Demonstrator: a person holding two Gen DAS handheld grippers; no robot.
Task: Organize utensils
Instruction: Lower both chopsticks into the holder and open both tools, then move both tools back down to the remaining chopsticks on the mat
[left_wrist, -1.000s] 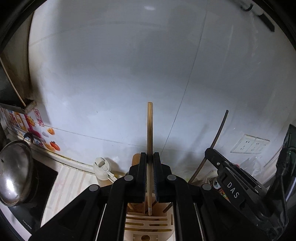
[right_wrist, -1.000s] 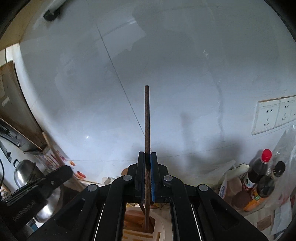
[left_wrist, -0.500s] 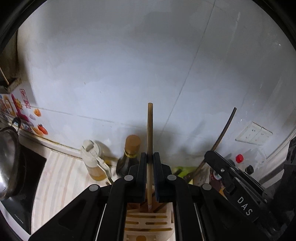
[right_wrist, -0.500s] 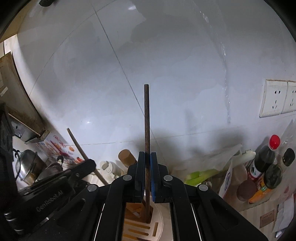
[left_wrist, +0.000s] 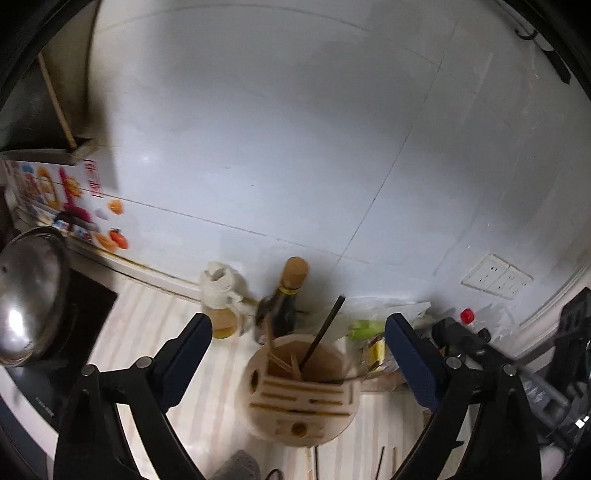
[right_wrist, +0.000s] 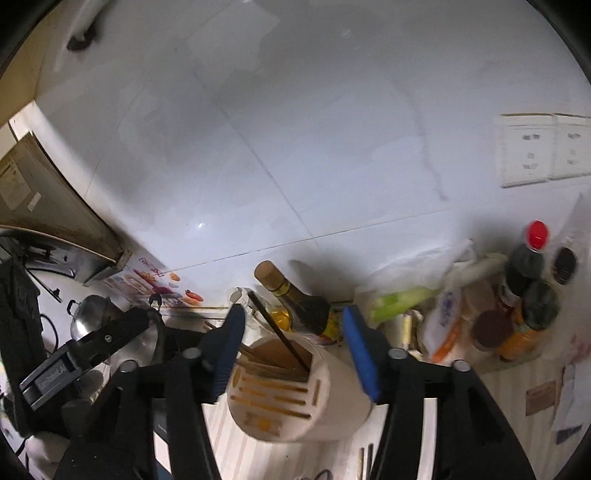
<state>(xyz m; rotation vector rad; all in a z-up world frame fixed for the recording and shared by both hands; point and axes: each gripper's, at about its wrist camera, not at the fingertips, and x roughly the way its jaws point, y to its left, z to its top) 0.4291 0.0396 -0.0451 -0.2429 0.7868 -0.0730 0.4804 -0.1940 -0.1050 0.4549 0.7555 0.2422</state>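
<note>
change since earlier frames: both grippers were clamped on a chopstick each; both sets of jaws have just been opening, and neither stick is between the pads any longer. both views now look lower, onto the counter and holder.
left gripper: jaws spread wide, nothing between the pads; the holder sits in the gap below them.
right gripper: jaws parted to a moderate width, nothing gripped; the blue pads stand either side of the holder's upper rim, contact cannot be told (motion blur).
utensil holder: round pale wooden block on the striped counter, slotted face toward the cameras, open well at the back.
dark chopstick: standing in the open well, leaning up and to the right in the left view; seen leaning to the left from the right wrist camera.
light chopstick: also in the well, left of the dark one, near upright, blurred.
loose sticks: a few thin ones lying on the counter in front of the holder.
surroundings: dark bottle with cork top and pale oil jug behind the holder against the tiled wall; steel pot lid far left; red-capped bottle and jars to the right.
</note>
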